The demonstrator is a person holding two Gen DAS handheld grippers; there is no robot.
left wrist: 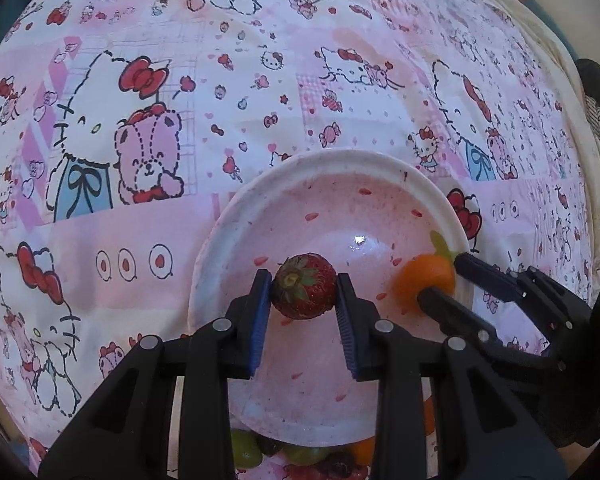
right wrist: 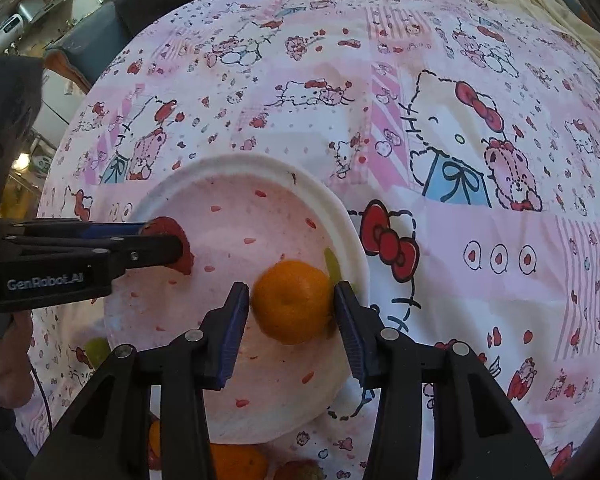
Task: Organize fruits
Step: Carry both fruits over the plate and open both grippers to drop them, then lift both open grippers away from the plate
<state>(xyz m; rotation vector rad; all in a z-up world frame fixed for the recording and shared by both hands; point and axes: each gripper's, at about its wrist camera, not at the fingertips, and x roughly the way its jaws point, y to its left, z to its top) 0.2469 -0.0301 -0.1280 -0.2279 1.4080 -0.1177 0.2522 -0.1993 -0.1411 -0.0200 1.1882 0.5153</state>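
Observation:
A pink plate with a white rim (left wrist: 260, 184) (right wrist: 236, 164) lies on the patterned cloth. My left gripper (left wrist: 303, 290) is shut on a red strawberry (left wrist: 303, 292) and holds it over the plate's middle; it shows from the side in the right wrist view (right wrist: 172, 244). My right gripper (right wrist: 292, 300) is shut on an orange mandarin (right wrist: 292, 300) over the plate's right part, near the rim. In the left wrist view the mandarin (left wrist: 422, 280) sits between the right gripper's fingers (left wrist: 472, 264).
More fruit lies just below the plate's near edge: green grapes (left wrist: 244, 450), dark fruit (left wrist: 340, 464), and oranges (right wrist: 236, 462). A single green grape (right wrist: 96, 350) lies left of the plate. The pink cartoon-print cloth (left wrist: 140, 240) covers the whole surface.

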